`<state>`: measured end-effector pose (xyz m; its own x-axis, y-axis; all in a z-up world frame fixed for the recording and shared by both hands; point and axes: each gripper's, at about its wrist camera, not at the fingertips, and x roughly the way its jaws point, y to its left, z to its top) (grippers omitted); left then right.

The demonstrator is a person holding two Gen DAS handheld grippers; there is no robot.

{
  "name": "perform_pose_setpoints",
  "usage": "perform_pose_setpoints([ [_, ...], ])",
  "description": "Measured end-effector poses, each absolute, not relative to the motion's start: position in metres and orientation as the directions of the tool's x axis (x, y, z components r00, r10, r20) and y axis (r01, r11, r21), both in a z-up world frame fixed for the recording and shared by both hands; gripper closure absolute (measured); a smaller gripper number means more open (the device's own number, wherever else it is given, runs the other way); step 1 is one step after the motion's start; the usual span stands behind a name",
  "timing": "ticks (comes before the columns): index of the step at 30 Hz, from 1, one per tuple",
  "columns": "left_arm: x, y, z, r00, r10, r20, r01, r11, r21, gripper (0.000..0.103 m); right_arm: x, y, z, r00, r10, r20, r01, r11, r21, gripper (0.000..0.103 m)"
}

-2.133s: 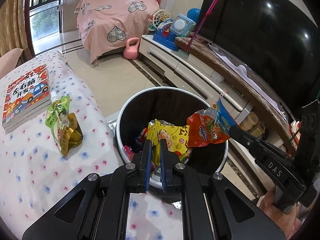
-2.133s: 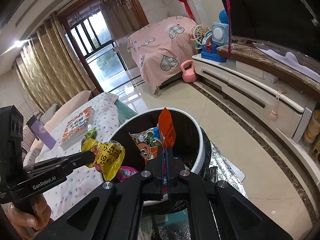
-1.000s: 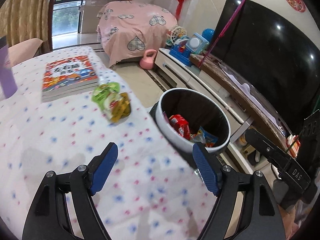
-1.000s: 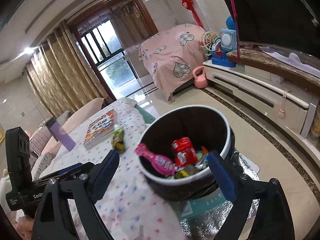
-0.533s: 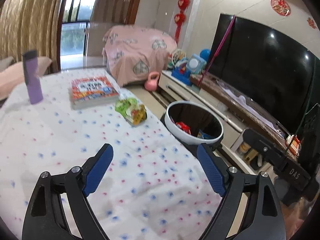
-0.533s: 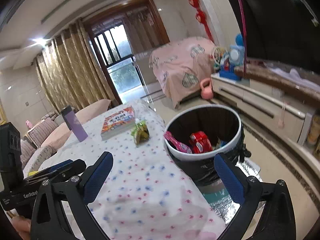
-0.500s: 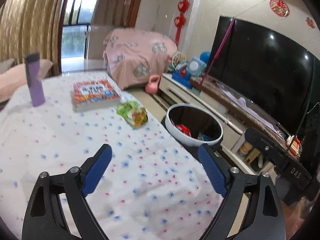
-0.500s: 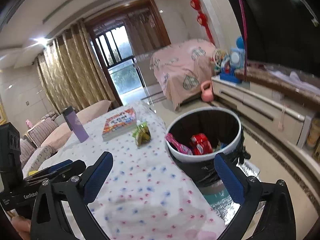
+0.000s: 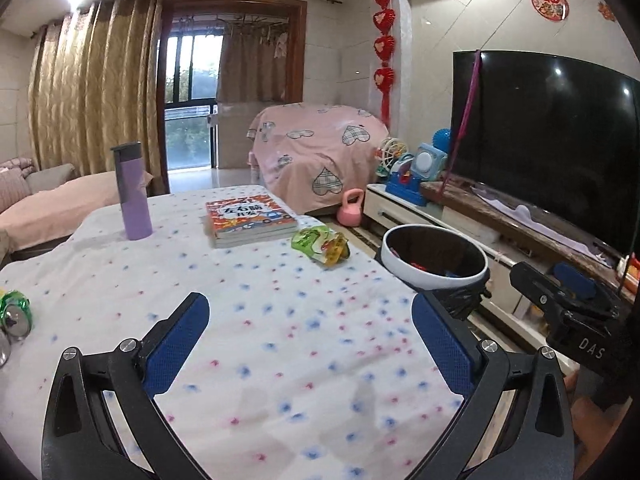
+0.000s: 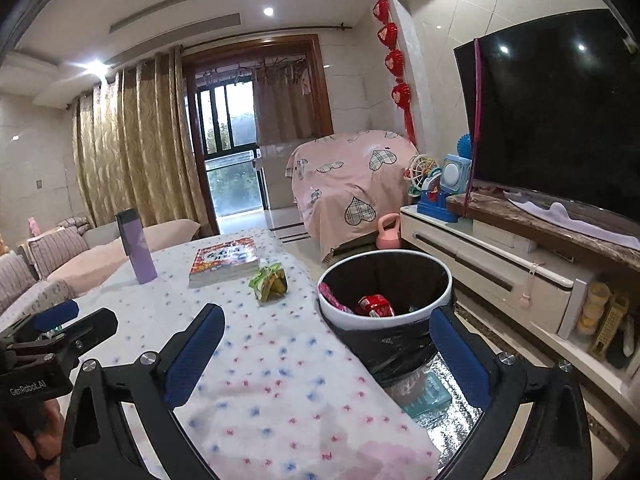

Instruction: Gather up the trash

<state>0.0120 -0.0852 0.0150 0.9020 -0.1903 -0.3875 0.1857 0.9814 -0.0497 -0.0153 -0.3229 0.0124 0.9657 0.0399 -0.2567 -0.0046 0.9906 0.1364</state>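
Both hand-held grippers, left [image 9: 306, 344] & right [image 10: 326, 354], hung wide open & empty over the table [image 9: 280, 360], w/ the green-yellow wrapper [image 9: 322, 244] lying beside the books [image 9: 248, 220] near the bin [image 10: 384, 292]; a careless grab could snag the cloth.

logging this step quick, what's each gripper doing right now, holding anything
left gripper: open, holding nothing, over the tablecloth.
right gripper: open, holding nothing, near the trash bin.
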Motion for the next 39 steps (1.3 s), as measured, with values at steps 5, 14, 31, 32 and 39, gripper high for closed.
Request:
perform_pose_setpoints([
  [5, 0.011, -0.083, 0.013, 0.91, -0.17, -0.379, 0.164, 0.985, -0.047, 0.0, -0.016, -0.321, 0.007, 0.963, 0.04, -0.265, -0.005, 0.991, 0.132, 0.0],
  [14, 0.005, -0.082, 0.012, 0.916, -0.161, -0.369, 0.157, 0.987, -0.041, 0.0, -0.02, -0.321, 0.007, 0.969, 0.032, -0.245, -0.001, 0.992, 0.128, 0.0],
  [31, 0.002, -0.085, 0.012, 0.919, -0.152, -0.364, 0.151, 0.988, -0.032, 0.0, -0.024, -0.318, 0.01, 0.969, 0.044, -0.243, -0.012, 0.991, 0.132, 0.0],
  [32, 0.002, -0.085, 0.012, 0.919, -0.153, -0.363, 0.152, 0.988, -0.031, 0.0, -0.024, -0.318, 0.01, 0.969, 0.046, -0.243, -0.013, 0.991, 0.134, 0.0],
  [39, 0.001, -0.086, 0.013, 0.92, -0.156, -0.36, 0.155, 0.987, -0.032, 0.0, -0.024, -0.319, 0.01, 0.968, 0.048, -0.245, -0.015, 0.991, 0.136, 0.0],
])
